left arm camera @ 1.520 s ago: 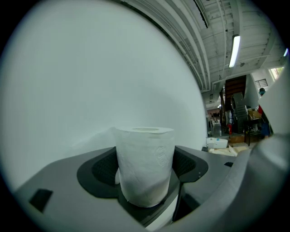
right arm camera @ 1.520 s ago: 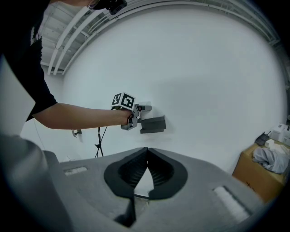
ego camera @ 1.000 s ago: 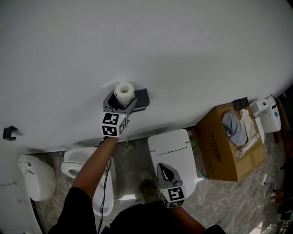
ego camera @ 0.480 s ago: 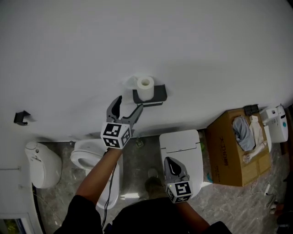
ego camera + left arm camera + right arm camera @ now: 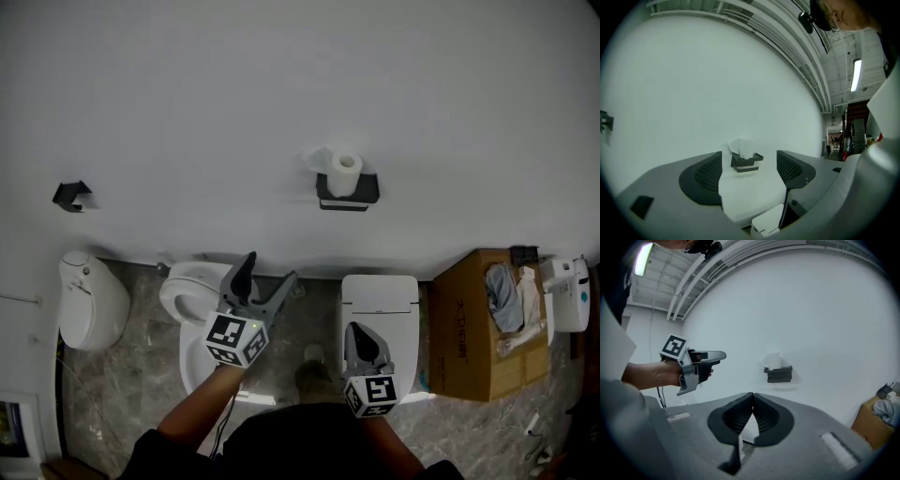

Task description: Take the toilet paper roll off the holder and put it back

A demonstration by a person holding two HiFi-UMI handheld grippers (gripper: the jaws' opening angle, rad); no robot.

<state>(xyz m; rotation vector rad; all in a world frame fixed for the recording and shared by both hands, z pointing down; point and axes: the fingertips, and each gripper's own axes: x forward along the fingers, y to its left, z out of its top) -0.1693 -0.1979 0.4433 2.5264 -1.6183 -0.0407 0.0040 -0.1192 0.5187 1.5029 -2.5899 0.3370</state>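
Up on the wall (image 5: 169, 103), at the middle of the frame, the toilet paper roll (image 5: 345, 172) is sitting on its holder (image 5: 348, 197). Lower down, the left gripper (image 5: 271, 269) is hanging open with nothing inside, and its jaws have just been closing a little. Beside it, the right gripper (image 5: 357, 330) is resting closed and empty.

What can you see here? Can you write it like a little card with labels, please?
place: bathroom with a white wall
roll: standing on the holder
holder: dark, fixed to the wall
left gripper: open, jaws have just been closing a little, nothing between them, apart from the roll
right gripper: shut, empty
floor: toilet below the holder, box beside it
touching the roll: neither gripper
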